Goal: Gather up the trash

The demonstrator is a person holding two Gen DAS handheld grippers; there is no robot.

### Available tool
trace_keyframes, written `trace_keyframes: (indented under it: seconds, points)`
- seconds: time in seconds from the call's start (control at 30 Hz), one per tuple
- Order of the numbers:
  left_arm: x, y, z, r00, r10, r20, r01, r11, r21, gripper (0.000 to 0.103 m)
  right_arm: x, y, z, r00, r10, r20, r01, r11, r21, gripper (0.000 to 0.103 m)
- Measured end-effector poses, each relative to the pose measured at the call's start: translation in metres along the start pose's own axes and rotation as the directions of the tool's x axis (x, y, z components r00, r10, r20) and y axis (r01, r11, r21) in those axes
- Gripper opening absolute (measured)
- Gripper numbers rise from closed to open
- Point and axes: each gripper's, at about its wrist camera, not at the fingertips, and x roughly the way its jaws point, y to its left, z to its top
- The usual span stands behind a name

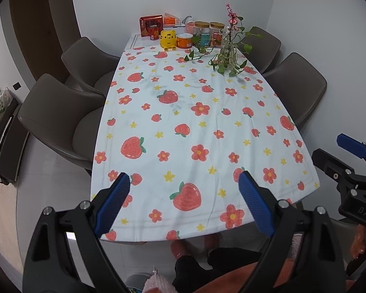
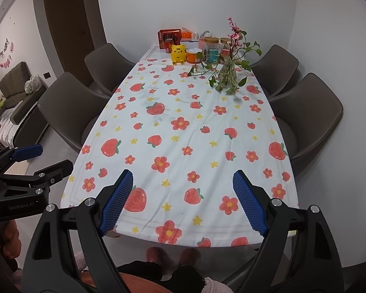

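Observation:
A long table (image 1: pixel 188 122) (image 2: pixel 197 131) under a white cloth with strawberries and flowers stretches away from me. No loose trash shows on the cloth. My left gripper (image 1: pixel 184 202) hangs open over the near edge with nothing between its blue pads (image 1: pixel 113 206). My right gripper (image 2: pixel 183 200) is also open and empty over the same edge. Each shows in the other's view: the right gripper (image 1: pixel 329 150) at the right edge, the left gripper (image 2: pixel 52 157) at the left edge.
At the far end stand a red box (image 1: pixel 151 24), a red can (image 1: pixel 154 32), a yellow bear figure (image 1: pixel 168 40), an orange tub (image 1: pixel 184 40), two jars (image 1: pixel 208 34) and a vase of trailing leaves (image 1: pixel 228 52). Brown chairs (image 1: pixel 61 112) (image 2: pixel 307 117) line both sides. A person's feet (image 2: pixel 170 256) are under the near edge.

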Motion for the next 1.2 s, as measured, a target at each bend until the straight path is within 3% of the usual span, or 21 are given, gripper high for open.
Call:
trace_keyframes:
  seconds: [1.2]
  points:
    - [-0.011,-0.008,0.007,0.998,-0.010,0.063,0.009,1.000,0.018,0.090,-0.009,-0.004,0.001,1.000,-0.004,0.015,0.004,1.000,-0.003,0.081]
